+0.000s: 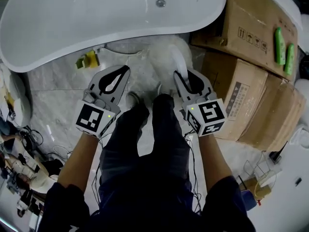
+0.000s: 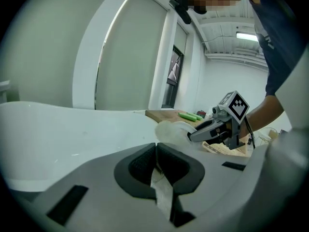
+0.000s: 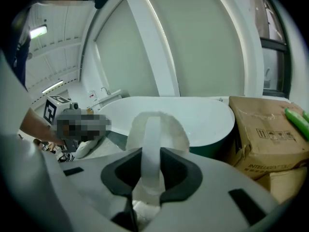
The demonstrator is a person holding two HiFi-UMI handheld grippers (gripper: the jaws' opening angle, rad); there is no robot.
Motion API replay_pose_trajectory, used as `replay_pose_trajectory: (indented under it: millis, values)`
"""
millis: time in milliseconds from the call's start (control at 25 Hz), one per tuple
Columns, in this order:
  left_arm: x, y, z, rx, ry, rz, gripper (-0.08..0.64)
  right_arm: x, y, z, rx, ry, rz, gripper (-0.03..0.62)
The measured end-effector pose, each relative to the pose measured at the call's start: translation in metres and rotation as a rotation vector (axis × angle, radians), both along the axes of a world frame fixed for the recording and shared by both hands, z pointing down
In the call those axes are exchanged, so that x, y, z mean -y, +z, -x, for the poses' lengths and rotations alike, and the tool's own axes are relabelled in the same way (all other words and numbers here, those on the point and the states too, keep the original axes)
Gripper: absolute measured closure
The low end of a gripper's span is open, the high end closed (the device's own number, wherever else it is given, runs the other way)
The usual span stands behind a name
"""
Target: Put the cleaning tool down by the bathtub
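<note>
The white bathtub (image 1: 96, 18) fills the top of the head view. My right gripper (image 1: 179, 75) is shut on the flat white handle of the fluffy white cleaning tool (image 1: 166, 57). The tool's head hangs over the marble floor just below the tub's rim. In the right gripper view the handle (image 3: 150, 149) runs up between the dark pads to the fluffy head (image 3: 169, 127), with the tub (image 3: 203, 115) behind. My left gripper (image 1: 124, 71) is shut with nothing in it, and its pads (image 2: 145, 161) meet. The left gripper view shows the tool (image 2: 171, 129) at the right gripper (image 2: 195, 134).
Cardboard boxes (image 1: 251, 37) are stacked right of the tub, with green tubes (image 1: 281, 45) on top. A yellow item (image 1: 87, 59) lies on the floor under the tub's rim. Cables and clutter (image 1: 24, 144) lie at the left. The person's legs and shoes (image 1: 133, 100) stand between the grippers.
</note>
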State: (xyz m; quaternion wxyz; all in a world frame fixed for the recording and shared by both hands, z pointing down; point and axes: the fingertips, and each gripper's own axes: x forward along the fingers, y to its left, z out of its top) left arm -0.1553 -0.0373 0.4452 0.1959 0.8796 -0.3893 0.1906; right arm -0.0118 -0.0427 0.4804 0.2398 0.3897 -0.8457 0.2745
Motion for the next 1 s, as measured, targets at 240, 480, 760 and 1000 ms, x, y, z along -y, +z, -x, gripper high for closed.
replay_pose_trajectory:
  millis: [240, 480, 760, 1000]
  values:
    - [0.011, 0.086, -0.027, 0.011, 0.051, 0.025, 0.522, 0.003, 0.093, -0.03, -0.022, 0.054, 0.016, 0.494]
    - [0.023, 0.17, -0.056, 0.029, 0.126, 0.018, 0.522, 0.005, 0.192, -0.054, -0.043, 0.093, 0.034, 0.494]
    - [0.03, 0.269, -0.083, 0.05, 0.189, 0.031, 0.522, 0.006, 0.298, -0.08, -0.067, 0.116, 0.052, 0.494]
    - [0.037, 0.343, -0.108, 0.057, 0.227, 0.045, 0.522, 0.009, 0.379, -0.091, -0.072, 0.136, 0.079, 0.494]
